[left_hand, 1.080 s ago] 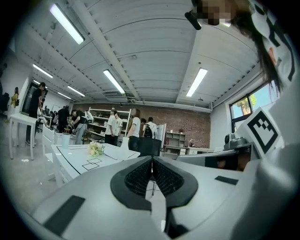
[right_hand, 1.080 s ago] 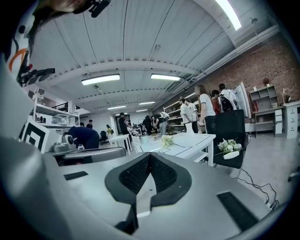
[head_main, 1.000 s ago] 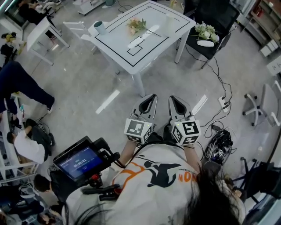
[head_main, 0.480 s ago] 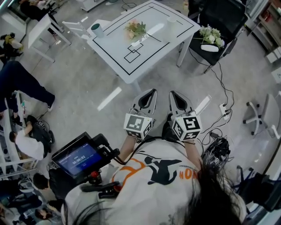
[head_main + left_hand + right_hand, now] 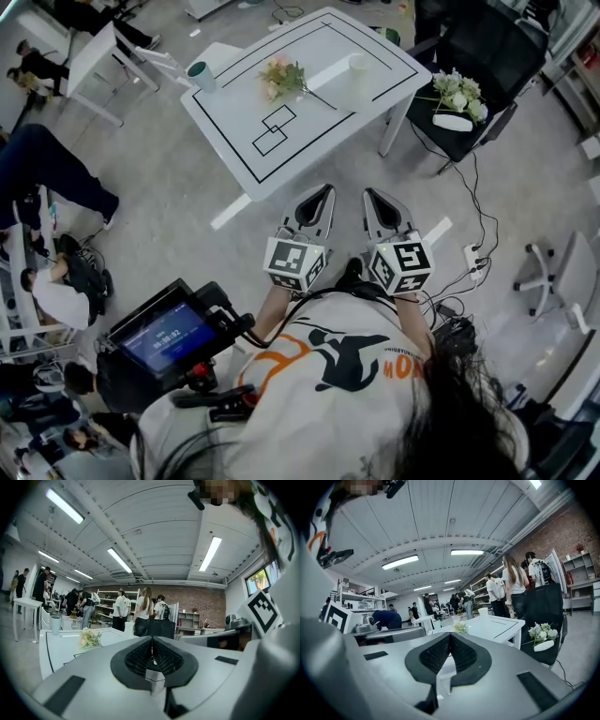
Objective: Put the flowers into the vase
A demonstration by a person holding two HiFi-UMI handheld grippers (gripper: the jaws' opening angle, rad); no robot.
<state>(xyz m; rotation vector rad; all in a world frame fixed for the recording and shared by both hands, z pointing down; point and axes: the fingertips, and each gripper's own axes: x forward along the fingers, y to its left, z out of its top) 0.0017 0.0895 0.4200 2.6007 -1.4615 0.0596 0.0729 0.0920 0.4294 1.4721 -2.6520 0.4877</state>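
A bunch of pale pink and yellow flowers [image 5: 284, 80] lies on the white table [image 5: 234, 131], which is marked with black lines. A white vase [image 5: 357, 64] stands on the table's far right part. My left gripper [image 5: 323, 192] and right gripper [image 5: 372, 195] are side by side in front of me, short of the table's near corner, both shut and empty. The left gripper view shows the flowers [image 5: 89, 638] beyond its shut gripper [image 5: 152, 639]. In the right gripper view, the flowers [image 5: 461, 627] and the vase [image 5: 483, 612] lie past its shut gripper [image 5: 450, 635].
A teal cup [image 5: 198, 75] stands at the table's left corner. A black chair [image 5: 469, 122] right of the table carries another bunch of white flowers [image 5: 457, 94]. Cables and a power strip [image 5: 472, 258] lie on the floor at right. People stand and sit at left.
The table has come closer in the head view. Both grippers have moved forward toward its near corner, still shut and side by side.
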